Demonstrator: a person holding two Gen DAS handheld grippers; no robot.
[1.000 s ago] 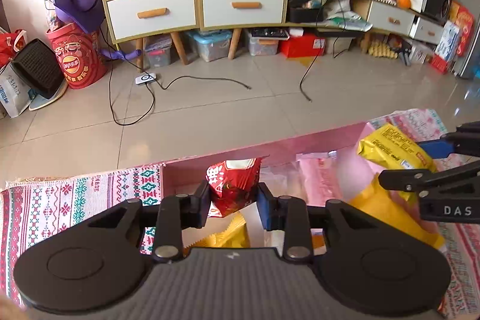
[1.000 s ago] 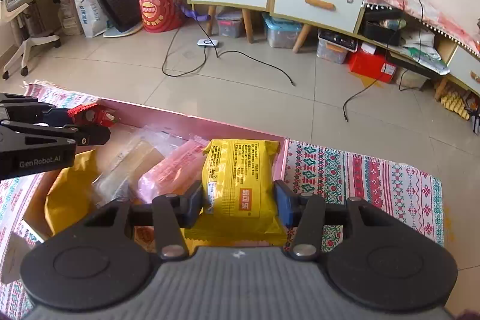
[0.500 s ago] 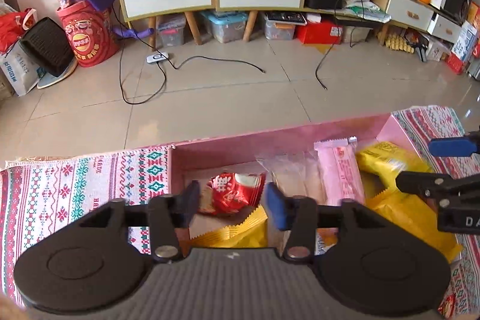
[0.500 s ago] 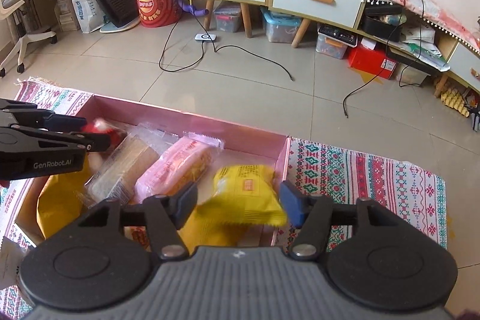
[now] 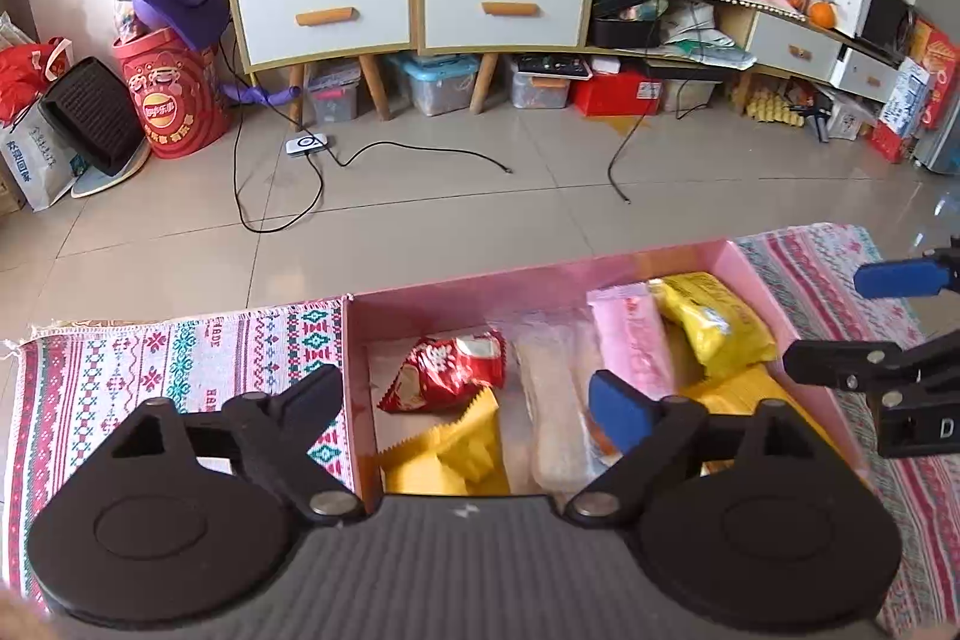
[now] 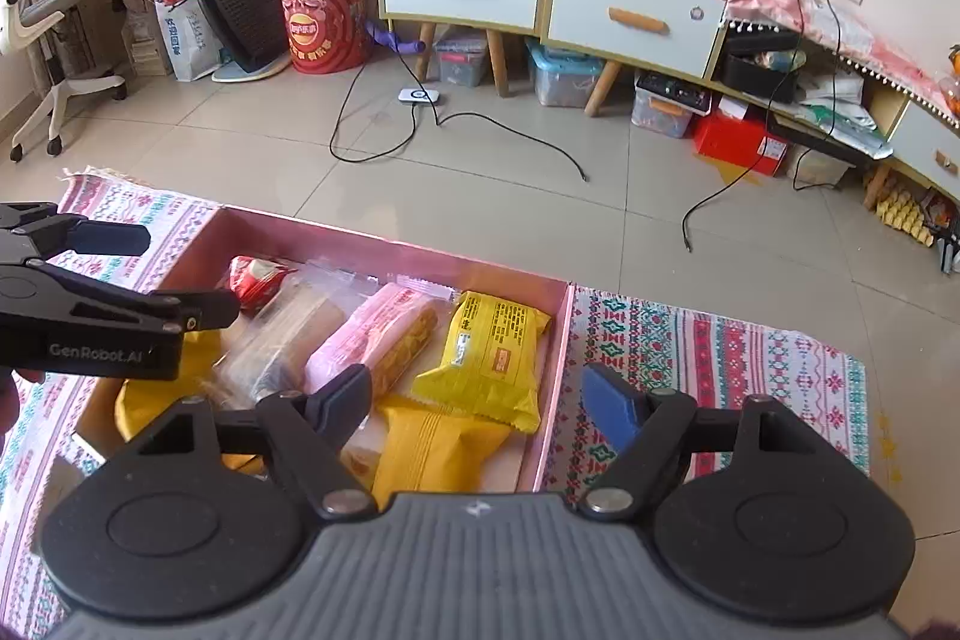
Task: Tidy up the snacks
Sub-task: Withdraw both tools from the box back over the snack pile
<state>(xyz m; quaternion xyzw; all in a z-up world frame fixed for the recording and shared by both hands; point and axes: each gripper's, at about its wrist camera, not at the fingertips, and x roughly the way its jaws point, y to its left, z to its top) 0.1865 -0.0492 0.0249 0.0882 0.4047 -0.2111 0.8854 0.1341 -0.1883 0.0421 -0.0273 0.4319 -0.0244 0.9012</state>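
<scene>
A pink box [image 5: 540, 280] [image 6: 390, 253] lies on a patterned cloth and holds snacks. In it lie a red packet [image 5: 447, 370] [image 6: 255, 277], a clear-wrapped bar [image 5: 549, 400] [image 6: 282, 334], a pink bar [image 5: 630, 340] [image 6: 378, 334], a yellow packet [image 5: 714, 319] [image 6: 492, 352] and orange-yellow bags [image 5: 456, 451] [image 6: 435, 445]. My left gripper [image 5: 468, 400] is open and empty above the box's left part. My right gripper [image 6: 480, 397] is open and empty above the box's right edge. Each gripper also shows in the other's view, the right [image 5: 888, 322] and the left [image 6: 144, 274].
The patterned cloth [image 5: 180, 364] [image 6: 720, 358] spreads on both sides of the box on a tiled floor. Cables [image 6: 456, 124], a red drum [image 5: 174, 100] and low cabinets [image 5: 408, 10] stand further back.
Both grippers have opened wide and drawn back. The left let go of the red packet and the right let go of the yellow packet; both packets now lie in the box.
</scene>
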